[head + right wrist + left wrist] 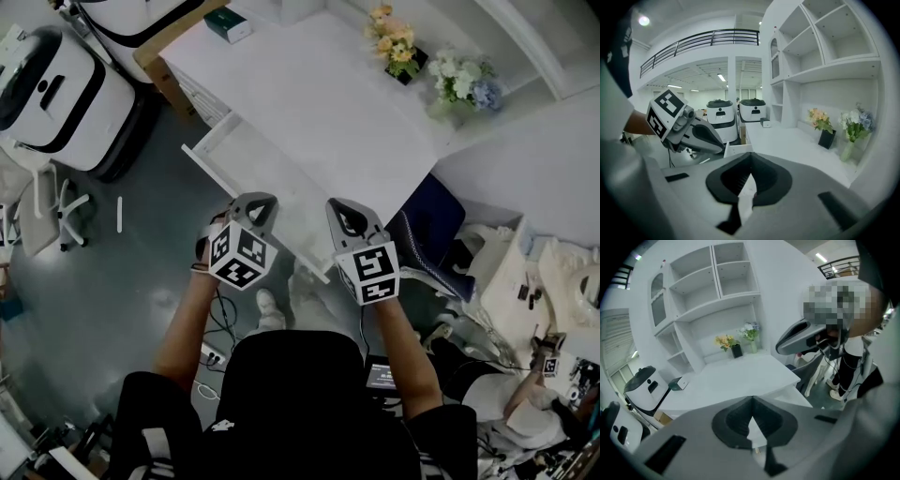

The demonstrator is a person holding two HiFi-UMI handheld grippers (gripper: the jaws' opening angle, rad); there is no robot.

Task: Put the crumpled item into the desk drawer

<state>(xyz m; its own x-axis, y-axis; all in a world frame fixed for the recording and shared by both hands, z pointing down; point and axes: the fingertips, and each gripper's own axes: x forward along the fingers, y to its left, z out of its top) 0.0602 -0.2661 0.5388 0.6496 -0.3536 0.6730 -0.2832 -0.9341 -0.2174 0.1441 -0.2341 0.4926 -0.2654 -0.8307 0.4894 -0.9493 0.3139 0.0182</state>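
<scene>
The white desk [319,94] runs across the head view, and its drawer [253,164] stands pulled out from the near edge. I cannot make out a crumpled item in any view; the inside of the drawer looks pale and bare where it shows. My left gripper [255,202] hangs over the drawer's near end with its jaws shut tip to tip [752,399] and nothing between them. My right gripper [345,208] is just to its right, by the desk's front edge, and its jaws also meet at the tips [751,154] with nothing held.
Two vases of flowers [394,42] [464,80] and a small dark box [228,23] stand on the desk's far side. White shelves [712,282] rise behind it. A white wheeled machine [56,89] stands at the left and a blue chair [427,234] at the right.
</scene>
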